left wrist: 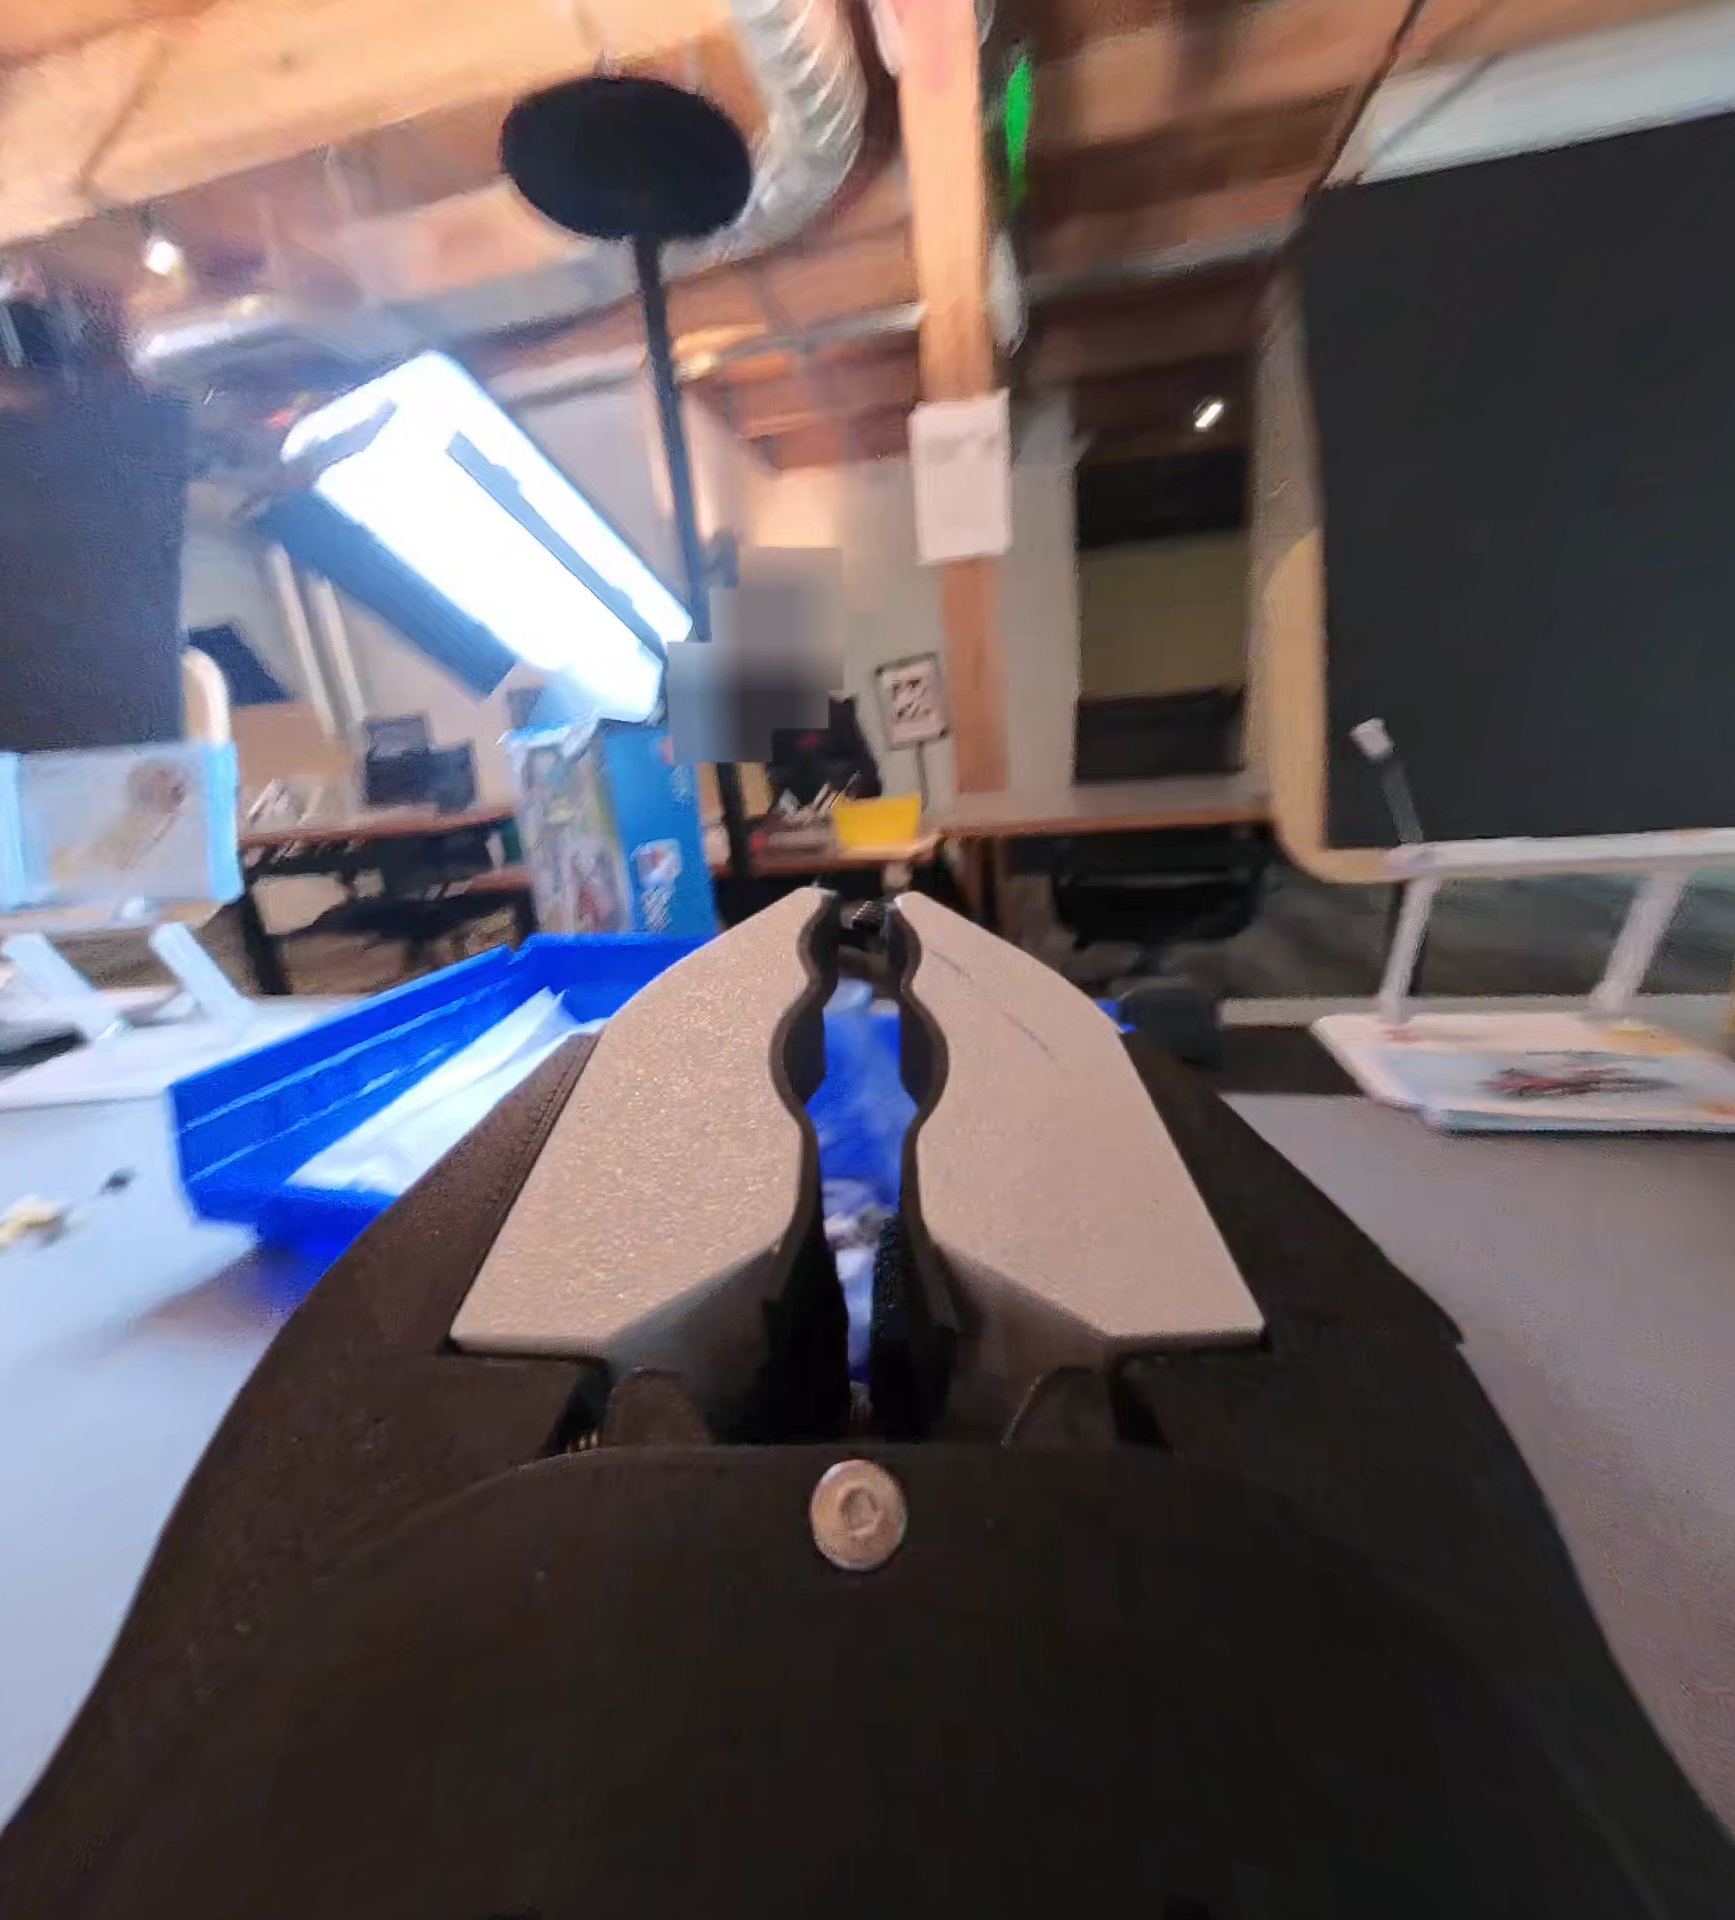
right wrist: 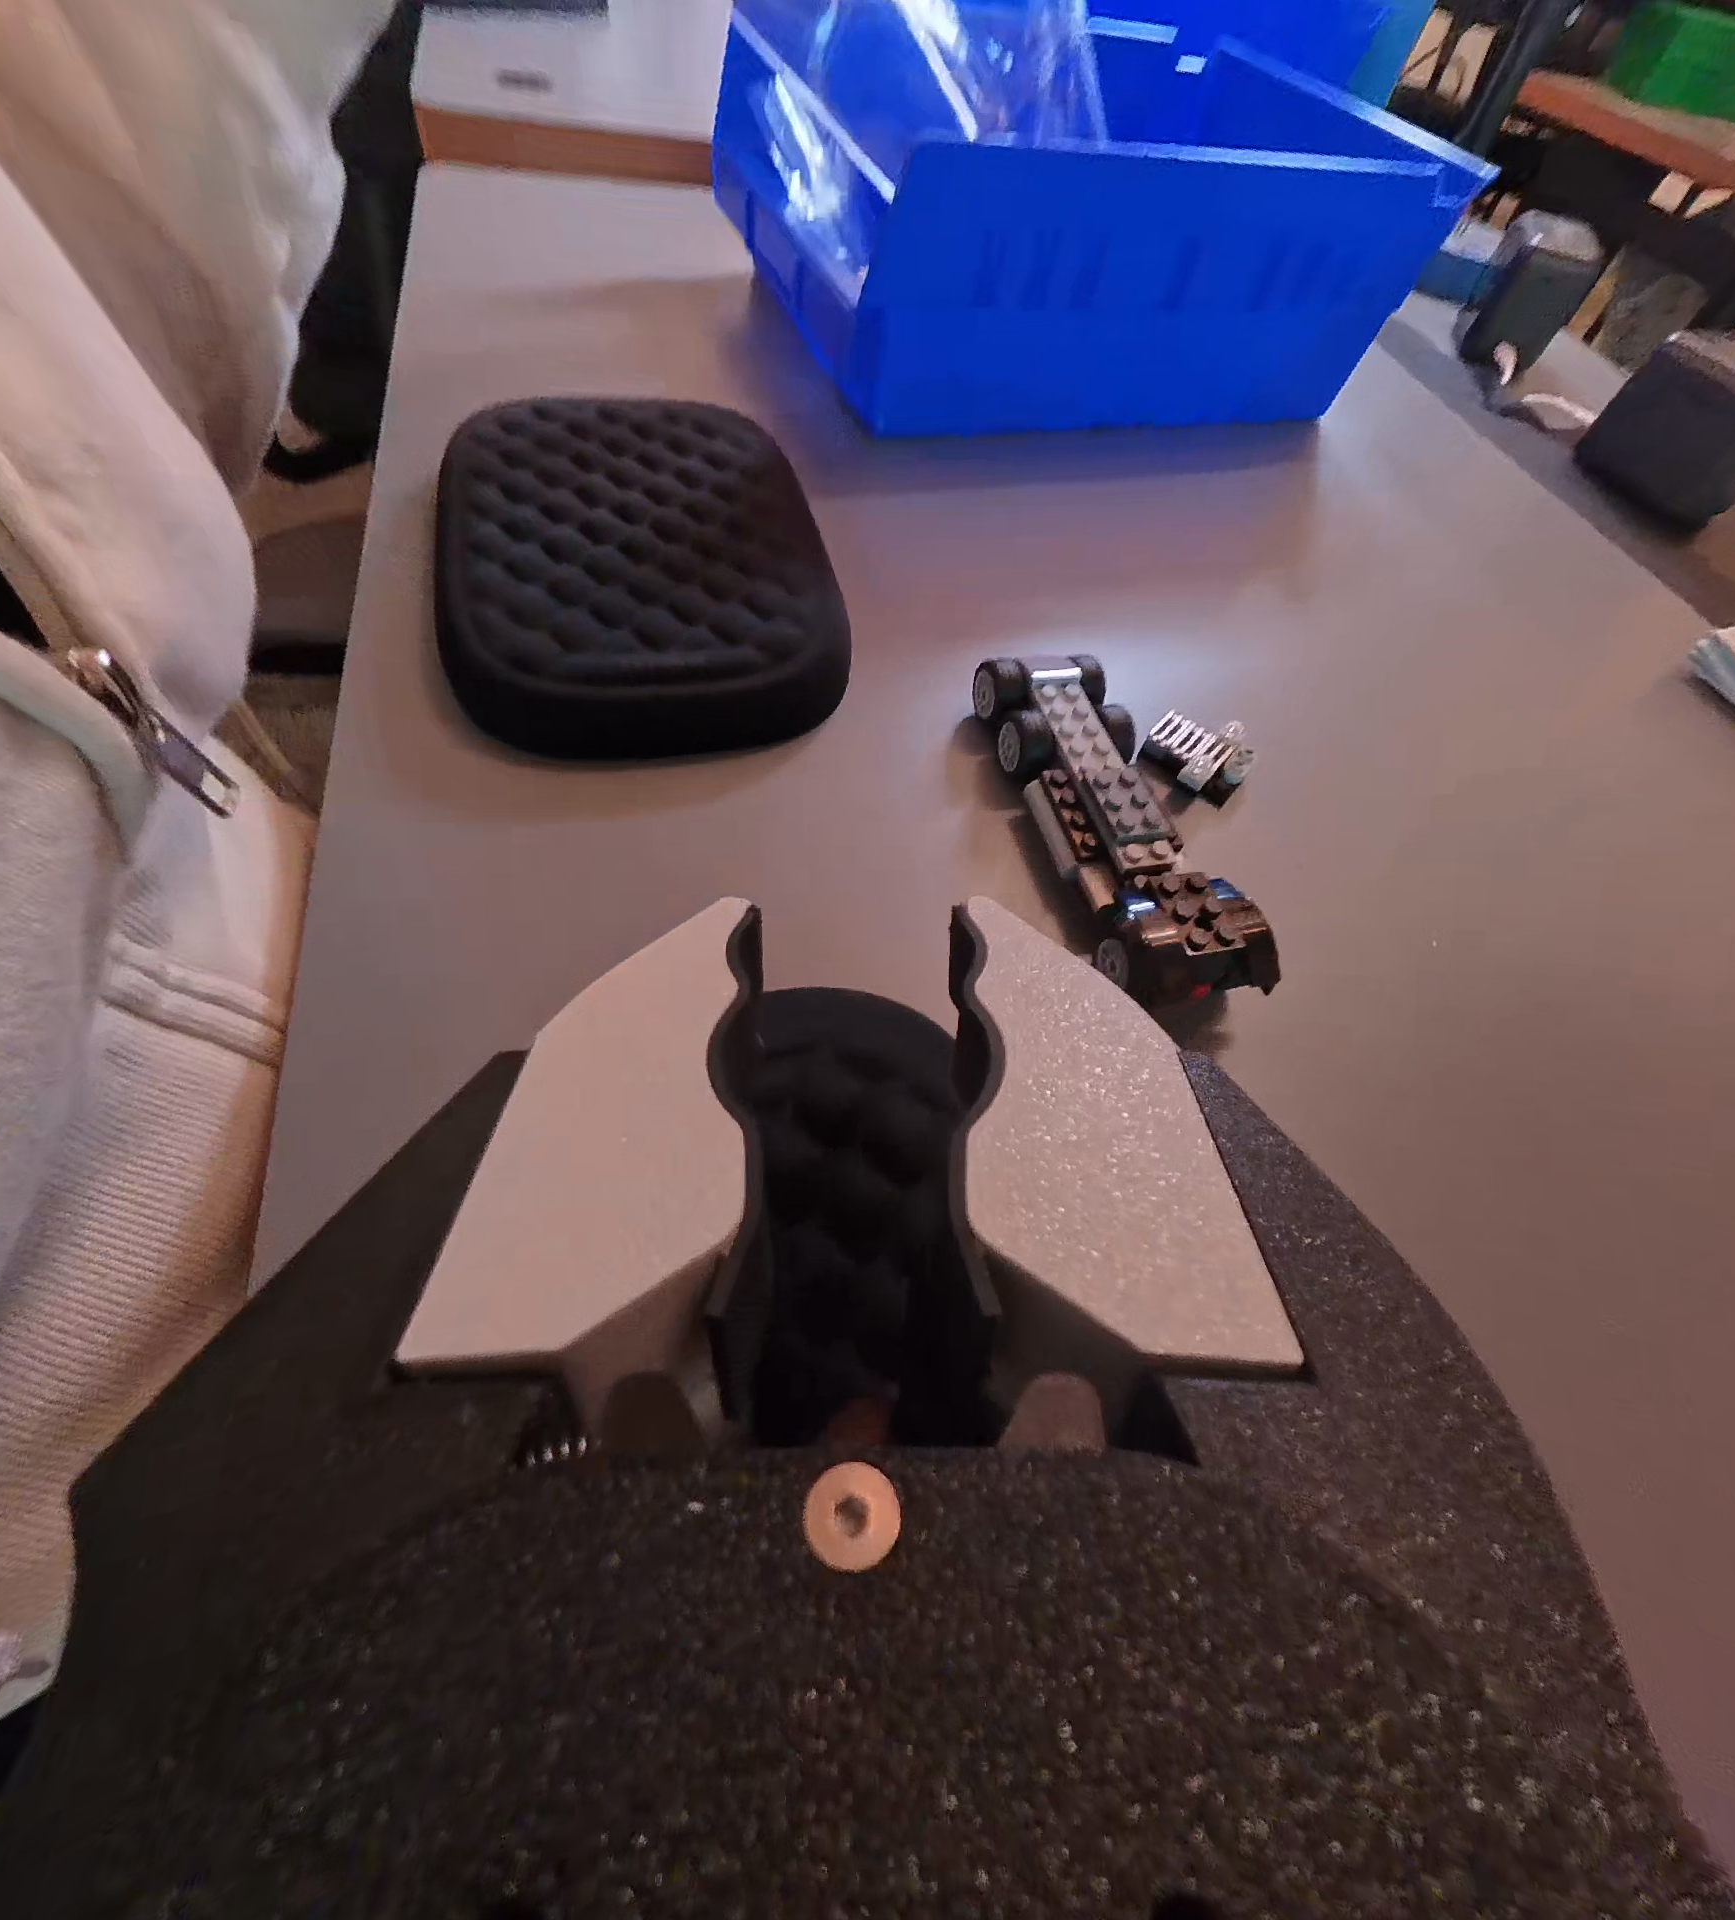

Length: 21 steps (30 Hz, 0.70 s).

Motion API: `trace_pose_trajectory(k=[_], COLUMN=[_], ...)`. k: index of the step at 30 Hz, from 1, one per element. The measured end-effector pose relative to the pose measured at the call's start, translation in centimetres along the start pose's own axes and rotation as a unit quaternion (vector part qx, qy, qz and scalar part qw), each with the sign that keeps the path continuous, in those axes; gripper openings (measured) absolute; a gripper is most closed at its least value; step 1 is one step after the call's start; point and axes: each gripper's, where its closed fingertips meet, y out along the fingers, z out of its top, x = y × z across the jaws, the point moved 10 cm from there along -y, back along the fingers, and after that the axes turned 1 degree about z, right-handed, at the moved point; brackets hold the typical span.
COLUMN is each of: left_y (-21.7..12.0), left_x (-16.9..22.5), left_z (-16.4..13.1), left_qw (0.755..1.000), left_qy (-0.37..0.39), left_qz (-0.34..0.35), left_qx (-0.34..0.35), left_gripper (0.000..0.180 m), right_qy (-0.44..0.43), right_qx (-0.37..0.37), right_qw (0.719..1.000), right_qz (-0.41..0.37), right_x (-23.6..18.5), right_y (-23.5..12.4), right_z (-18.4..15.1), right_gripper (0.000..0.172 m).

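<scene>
Pinching a small dark piece [left wrist: 865,921], left tool [left wrist: 863,914]; right tool [right wrist: 855,935] gapes beside brick truck [right wrist: 1123,821].

Two black pads [right wrist: 634,571], one blue bin [right wrist: 1102,281].

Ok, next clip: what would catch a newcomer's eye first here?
The bright blue plastic bin at the far side of the grey table stands out most. Right of the open right gripper lies a dark brick-built toy car chassis; a black quilted pad sits ahead. The left gripper pinches a small dark ridged piece.
</scene>
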Motion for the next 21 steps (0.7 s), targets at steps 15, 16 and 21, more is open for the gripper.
trace_pose_trajectory(k=[15,16,21], left_y=[2.9,2.5,2.7], left_x=[-1.5,0.1,10.8], left_z=[-1.2,-0.7,-1.5], left_qw=[0.996,0.997,0.932], left_qy=[-0.079,-0.056,-0.004], left_qz=[-0.025,-0.042,-0.360], left_qx=[-0.026,0.009,-0.044], left_gripper=[0.043,0.039,0.031], right_qy=[-0.008,-0.005,0.020], right_qx=[-0.036,-0.032,-0.022], right_qw=[0.999,0.999,0.999], right_qz=[0.003,0.004,0.017], right_x=[-0.2,-0.1,0.3], right_y=[0.7,0.7,0.5], right_z=[-0.2,-0.2,-0.4], right_gripper=[0.030,0.030,0.031])
